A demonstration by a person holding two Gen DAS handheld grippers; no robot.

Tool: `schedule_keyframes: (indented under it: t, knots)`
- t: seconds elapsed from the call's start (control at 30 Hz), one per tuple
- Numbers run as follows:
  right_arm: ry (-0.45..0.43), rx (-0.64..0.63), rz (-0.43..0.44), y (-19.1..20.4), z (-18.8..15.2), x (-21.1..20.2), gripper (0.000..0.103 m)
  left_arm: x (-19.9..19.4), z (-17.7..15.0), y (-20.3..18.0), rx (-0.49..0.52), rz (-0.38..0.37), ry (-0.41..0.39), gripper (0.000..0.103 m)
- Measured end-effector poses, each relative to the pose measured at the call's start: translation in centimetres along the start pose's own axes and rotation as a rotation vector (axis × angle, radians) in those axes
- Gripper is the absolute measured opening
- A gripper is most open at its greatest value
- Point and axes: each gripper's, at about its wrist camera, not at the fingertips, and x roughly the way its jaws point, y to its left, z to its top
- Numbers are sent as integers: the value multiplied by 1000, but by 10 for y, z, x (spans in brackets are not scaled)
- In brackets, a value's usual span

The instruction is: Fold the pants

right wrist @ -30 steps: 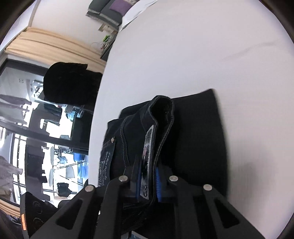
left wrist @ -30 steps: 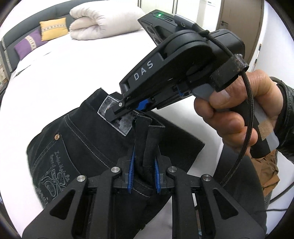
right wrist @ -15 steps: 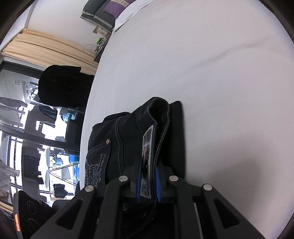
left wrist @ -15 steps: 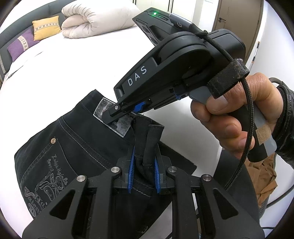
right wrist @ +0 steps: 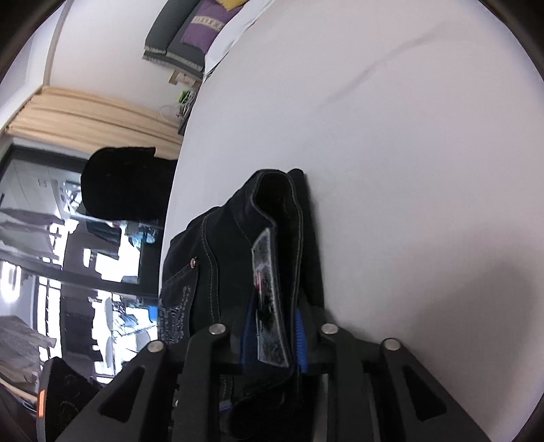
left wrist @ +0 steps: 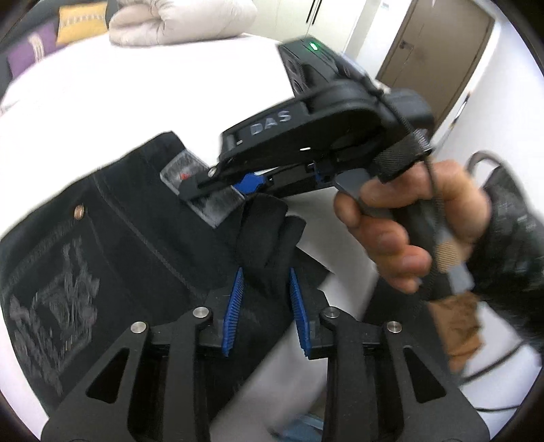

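Both grippers, left gripper [left wrist: 265,307] and right gripper [right wrist: 273,335], jaws just opening, seemingly releasing folded pants [left wrist: 112,244] on bed [right wrist: 408,153]. Next: withdraw clear, check fold

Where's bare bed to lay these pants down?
Free: white sheet beyond and right of the pants, up toward the pillows. Crowded: near edge, where both hand-held grippers meet at the waistband.
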Motion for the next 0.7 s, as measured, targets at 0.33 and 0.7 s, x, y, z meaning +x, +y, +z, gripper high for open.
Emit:
schedule_keyframes:
  t: [0.33,0.7]
  knots:
    - [-85,-143,-37,57,-24,-43,10,-95,-24,151,-304,-36,-159,27]
    - [-17,-34,-89,20,-37,-1,0,-97,-54,241,-368,42,-129,27]
